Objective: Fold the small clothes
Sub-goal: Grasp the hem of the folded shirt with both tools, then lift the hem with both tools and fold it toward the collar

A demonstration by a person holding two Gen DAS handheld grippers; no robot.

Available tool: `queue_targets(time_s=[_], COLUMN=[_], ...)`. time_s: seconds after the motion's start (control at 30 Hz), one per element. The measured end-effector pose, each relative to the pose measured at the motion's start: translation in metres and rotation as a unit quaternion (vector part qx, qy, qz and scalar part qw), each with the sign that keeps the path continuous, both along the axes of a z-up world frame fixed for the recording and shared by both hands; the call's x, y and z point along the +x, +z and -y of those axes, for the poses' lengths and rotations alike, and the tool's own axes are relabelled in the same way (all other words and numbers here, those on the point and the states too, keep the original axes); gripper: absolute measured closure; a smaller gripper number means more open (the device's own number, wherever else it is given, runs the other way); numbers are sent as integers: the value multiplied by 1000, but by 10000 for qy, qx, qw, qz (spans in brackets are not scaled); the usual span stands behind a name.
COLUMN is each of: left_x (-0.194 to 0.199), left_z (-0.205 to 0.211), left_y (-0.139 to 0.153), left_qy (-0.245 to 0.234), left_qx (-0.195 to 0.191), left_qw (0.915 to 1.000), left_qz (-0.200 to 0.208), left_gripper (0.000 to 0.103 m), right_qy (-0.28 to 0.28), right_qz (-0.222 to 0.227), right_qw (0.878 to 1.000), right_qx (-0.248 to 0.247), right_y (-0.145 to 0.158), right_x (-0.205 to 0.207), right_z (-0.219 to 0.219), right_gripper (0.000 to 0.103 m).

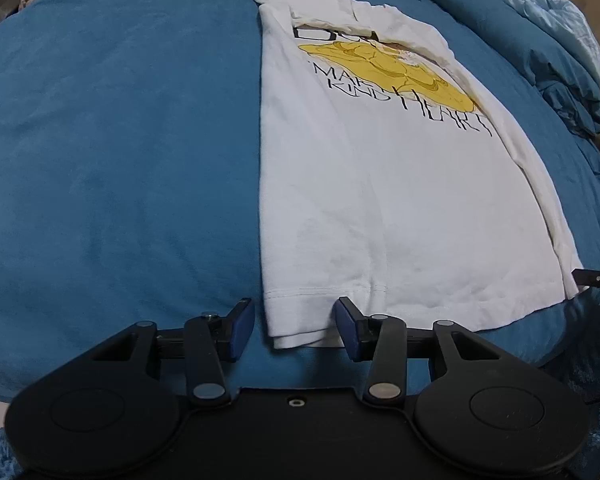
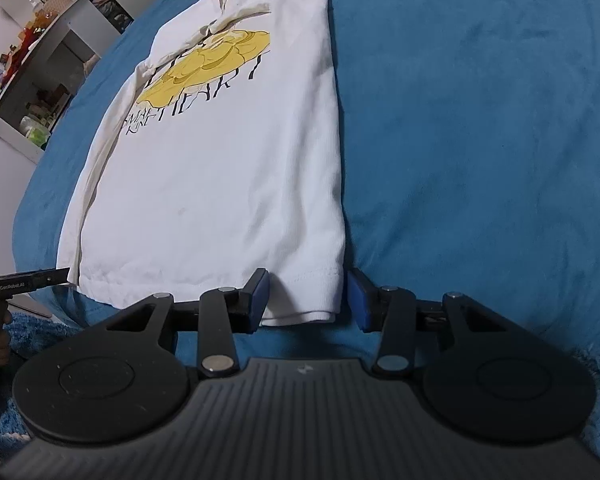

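A white T-shirt (image 1: 380, 184) with a yellow print and black letters lies flat on a blue bed cover (image 1: 120, 140), sides folded in, hem toward me. My left gripper (image 1: 296, 326) is open, its blue pads either side of the hem's left corner. In the right wrist view the T-shirt (image 2: 220, 184) lies ahead, and my right gripper (image 2: 308, 298) is open around the hem's right corner. The tip of the right gripper shows at the left wrist view's right edge (image 1: 596, 278); the left one shows at the right wrist view's left edge (image 2: 24, 280).
A rolled blue blanket (image 1: 540, 52) and pale blue cloth (image 1: 560, 24) lie at the bed's far right. White shelves with small items (image 2: 32, 80) stand beyond the bed's left side. A fluffy blue rug (image 2: 40, 328) lies below the near bed edge.
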State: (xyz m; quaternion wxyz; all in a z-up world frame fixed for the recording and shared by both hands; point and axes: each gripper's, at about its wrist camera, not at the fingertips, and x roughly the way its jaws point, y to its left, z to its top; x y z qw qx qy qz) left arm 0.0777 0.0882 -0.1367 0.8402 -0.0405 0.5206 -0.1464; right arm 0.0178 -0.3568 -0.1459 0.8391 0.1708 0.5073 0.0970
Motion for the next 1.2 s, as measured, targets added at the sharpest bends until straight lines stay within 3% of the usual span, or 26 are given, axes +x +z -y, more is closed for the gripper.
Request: queue_targets(time_s=[0.07, 0.1, 0.23, 0.3, 0.47, 0.67, 1.0, 1.2], left_x=[-2, -2, -2, -4, -15, -7, 92, 214], left_z=[4, 6, 6, 3, 3, 7, 35, 58], left_y=[-1, -1, 0, 4, 35, 90, 164, 195], left_qy=[-72, -89, -12, 43, 53, 178, 186, 242], left_qx=[6, 22, 77, 70, -20, -336, -185, -118], left_qw=[10000, 10000, 10000, 10000, 9993, 9947, 9847, 9831], left_qz=[10, 15, 28, 39, 381, 957, 1725, 1811], left_gripper=[70, 72, 90, 97, 97, 97, 97, 97], right_qy=[42, 59, 44, 12, -90, -169, -147, -506], right_qz=[3, 6, 50, 104, 361, 1029, 1847, 2020], right_qw=[10000, 10000, 9999, 9998, 9993, 9940, 9811, 9748], right_qx=[-39, -59, -158, -140, -55, 326, 555, 802], right_y=[0, 0, 1, 3, 23, 78, 159, 198], right_x=[0, 0, 0, -1, -8, -3, 85, 195], right_z=[-2, -3, -5, -5, -3, -4, -14, -2], right_gripper=[48, 52, 75, 77, 78, 82, 82, 82])
